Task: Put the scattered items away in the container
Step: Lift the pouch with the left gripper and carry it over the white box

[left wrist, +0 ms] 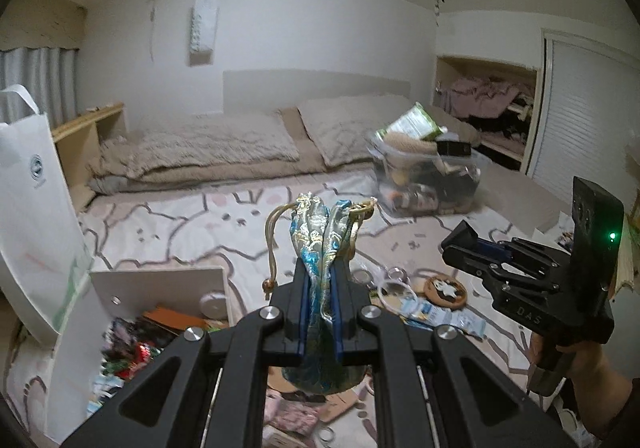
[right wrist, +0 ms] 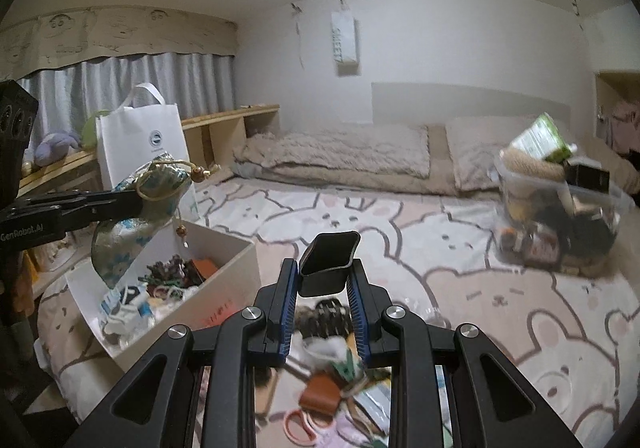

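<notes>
My left gripper is shut on a blue-and-gold brocade drawstring pouch, which hangs lifted above the bedspread. In the right wrist view the same pouch hangs from the left gripper, above the near left corner of a white open box. My right gripper is shut on a small black square cup. From the left wrist, the right gripper is off to the right, held by a hand. The white box sits at lower left with several small items inside.
A clear plastic bin crammed with things stands on the bed at the right. Loose items lie below the grippers: rings, a round coaster, a packet, a brown wallet. A white tote bag stands at the left.
</notes>
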### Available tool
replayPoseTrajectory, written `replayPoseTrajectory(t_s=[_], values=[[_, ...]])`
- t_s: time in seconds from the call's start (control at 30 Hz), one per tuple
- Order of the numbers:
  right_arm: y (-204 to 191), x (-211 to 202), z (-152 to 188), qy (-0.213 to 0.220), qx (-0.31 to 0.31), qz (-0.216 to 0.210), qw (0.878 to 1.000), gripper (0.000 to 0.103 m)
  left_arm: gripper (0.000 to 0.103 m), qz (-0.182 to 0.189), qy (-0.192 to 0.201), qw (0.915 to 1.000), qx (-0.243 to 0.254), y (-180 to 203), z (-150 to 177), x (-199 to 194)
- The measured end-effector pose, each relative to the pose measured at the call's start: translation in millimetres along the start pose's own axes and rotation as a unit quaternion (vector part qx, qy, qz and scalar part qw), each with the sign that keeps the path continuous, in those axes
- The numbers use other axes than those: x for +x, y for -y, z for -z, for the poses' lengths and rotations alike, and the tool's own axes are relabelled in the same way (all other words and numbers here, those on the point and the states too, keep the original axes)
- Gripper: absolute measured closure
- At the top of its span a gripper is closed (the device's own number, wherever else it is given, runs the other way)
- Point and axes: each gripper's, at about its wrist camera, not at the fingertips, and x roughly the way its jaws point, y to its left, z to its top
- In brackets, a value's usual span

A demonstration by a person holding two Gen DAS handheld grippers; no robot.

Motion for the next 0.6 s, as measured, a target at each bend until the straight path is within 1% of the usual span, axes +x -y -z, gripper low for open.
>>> replayPoseTrajectory(t_s=[0.27, 0.47, 0.6], values=[[-24.0, 10.6, -21.8, 0.015, 0.002, -0.041, 0.999, 0.077, 0.093, -0.034, 0.026, 0.999, -0.01, -32.9, -8.3, -20.3], [-42.9, 21.8, -31.1, 0.019, 0.006, -0.073, 0.997, 0.077, 0.093, -0.051, 0.032, 0.998, -0.019, -52.6, -8.0, -28.9], [-56.9, 32.6, -33.0, 0.011, 0.004, -0.095, 0.995, 0.077, 0.093, -0.06, 0.034, 0.9973, -0.026, -63.2, -6.6, -32.0]])
